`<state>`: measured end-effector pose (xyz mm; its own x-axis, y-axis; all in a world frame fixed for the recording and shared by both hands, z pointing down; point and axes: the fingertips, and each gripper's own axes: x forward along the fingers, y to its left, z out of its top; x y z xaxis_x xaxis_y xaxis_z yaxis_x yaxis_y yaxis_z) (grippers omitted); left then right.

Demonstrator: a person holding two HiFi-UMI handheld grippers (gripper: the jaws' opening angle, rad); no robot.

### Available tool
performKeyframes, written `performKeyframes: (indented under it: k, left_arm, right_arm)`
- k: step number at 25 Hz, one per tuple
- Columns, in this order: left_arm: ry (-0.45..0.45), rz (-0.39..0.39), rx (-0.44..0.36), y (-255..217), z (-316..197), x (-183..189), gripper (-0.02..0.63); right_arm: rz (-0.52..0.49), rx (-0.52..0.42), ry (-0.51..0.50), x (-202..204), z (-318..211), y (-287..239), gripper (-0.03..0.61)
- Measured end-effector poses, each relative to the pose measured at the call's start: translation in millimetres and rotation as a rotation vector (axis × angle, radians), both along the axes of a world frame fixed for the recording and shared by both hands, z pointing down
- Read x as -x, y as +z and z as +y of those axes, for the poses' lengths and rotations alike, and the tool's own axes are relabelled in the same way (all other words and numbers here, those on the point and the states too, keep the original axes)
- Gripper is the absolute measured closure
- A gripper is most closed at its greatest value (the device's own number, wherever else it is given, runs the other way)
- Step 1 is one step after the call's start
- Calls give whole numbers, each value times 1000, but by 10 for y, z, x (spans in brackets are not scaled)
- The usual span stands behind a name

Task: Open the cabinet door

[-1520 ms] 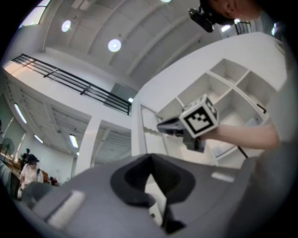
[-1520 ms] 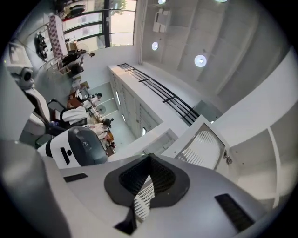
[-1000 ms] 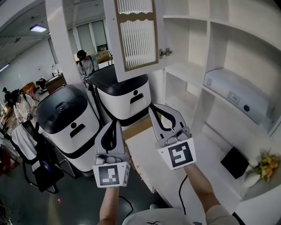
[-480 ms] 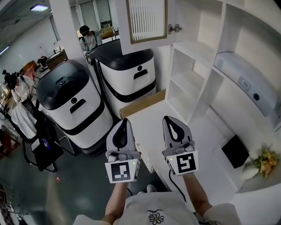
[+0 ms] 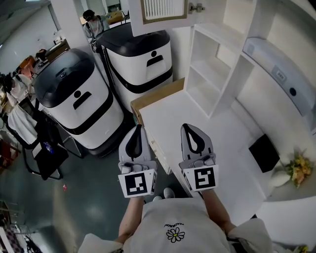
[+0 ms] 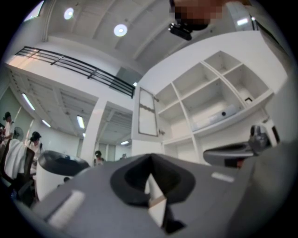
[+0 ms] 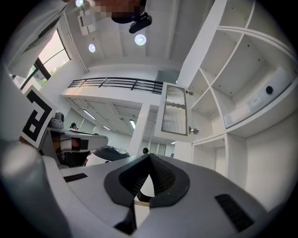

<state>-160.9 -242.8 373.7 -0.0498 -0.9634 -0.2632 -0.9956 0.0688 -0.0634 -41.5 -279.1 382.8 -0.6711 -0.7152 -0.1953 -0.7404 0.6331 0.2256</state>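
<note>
The white cabinet door (image 5: 163,10) with its ribbed glass panel stands swung open at the top of the head view, its small metal knob (image 5: 196,8) on the right edge. It also shows far off in the left gripper view as the door (image 6: 146,114) and in the right gripper view as the door (image 7: 176,110). Both grippers hang low over the counter's front edge, well short of the door. My left gripper (image 5: 138,128) is shut with nothing in it. My right gripper (image 5: 189,127) is shut and empty too.
Two white-and-black bin-shaped machines (image 5: 79,99) (image 5: 140,54) stand left of the white counter (image 5: 197,123). Open shelves (image 5: 212,64) rise behind it, with a grey device (image 5: 281,69) on one. A black object (image 5: 263,152) and flowers (image 5: 298,170) sit at the right. People stand far left.
Both grippers have come down and back from the door toward the person's body. The head view has tipped down, so the door now sits at the top edge.
</note>
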Motion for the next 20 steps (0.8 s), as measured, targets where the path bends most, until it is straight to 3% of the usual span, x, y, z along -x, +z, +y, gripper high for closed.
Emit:
performKeyframes:
  k: [20]
  left_arm:
    - [3,14,24,95,23,5,607]
  right_arm:
    - [-29,37,21,-71,15,45,581]
